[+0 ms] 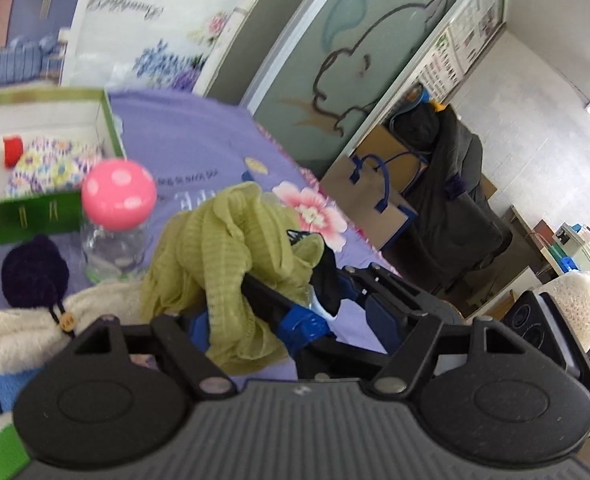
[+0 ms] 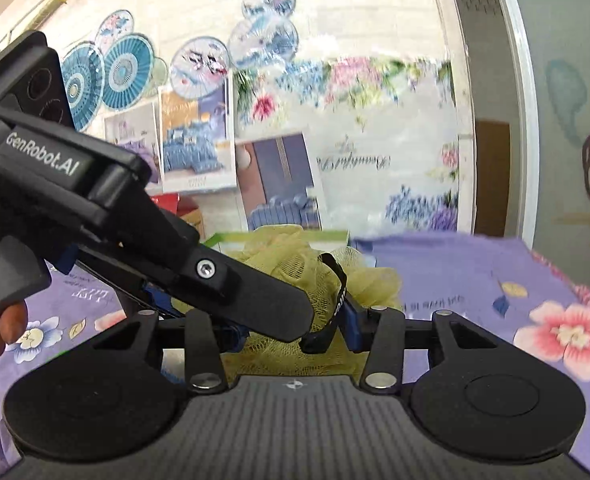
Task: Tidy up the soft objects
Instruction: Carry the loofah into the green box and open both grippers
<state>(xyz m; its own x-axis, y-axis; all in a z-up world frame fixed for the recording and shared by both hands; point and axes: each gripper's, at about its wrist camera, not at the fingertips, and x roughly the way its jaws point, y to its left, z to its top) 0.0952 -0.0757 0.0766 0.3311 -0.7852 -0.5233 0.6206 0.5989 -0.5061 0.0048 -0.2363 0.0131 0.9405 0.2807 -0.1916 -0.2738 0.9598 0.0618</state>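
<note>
A yellow-green mesh bath pouf (image 1: 223, 256) hangs between both grippers above the purple floral bedsheet (image 1: 199, 136). My left gripper (image 1: 255, 320) is shut on the pouf's lower folds. My right gripper (image 2: 295, 332) reaches in from the right in the left wrist view (image 1: 375, 292) and is shut on the pouf (image 2: 295, 264) near its black strap (image 2: 335, 304). The left gripper's body (image 2: 95, 208) crosses the right wrist view from the left. A green-rimmed box (image 1: 111, 128) at the left holds a flowered cloth (image 1: 51, 164) and a red item (image 1: 13, 150).
A glass jar with a pink dotted lid (image 1: 115, 208) stands beside the box. A dark knitted ball (image 1: 35, 272), a cream fleece piece (image 1: 27, 332) and a blue towel (image 1: 7, 388) lie at the near left. A paper bag (image 1: 375, 196) and dark clothing (image 1: 455, 184) sit beyond the bed edge.
</note>
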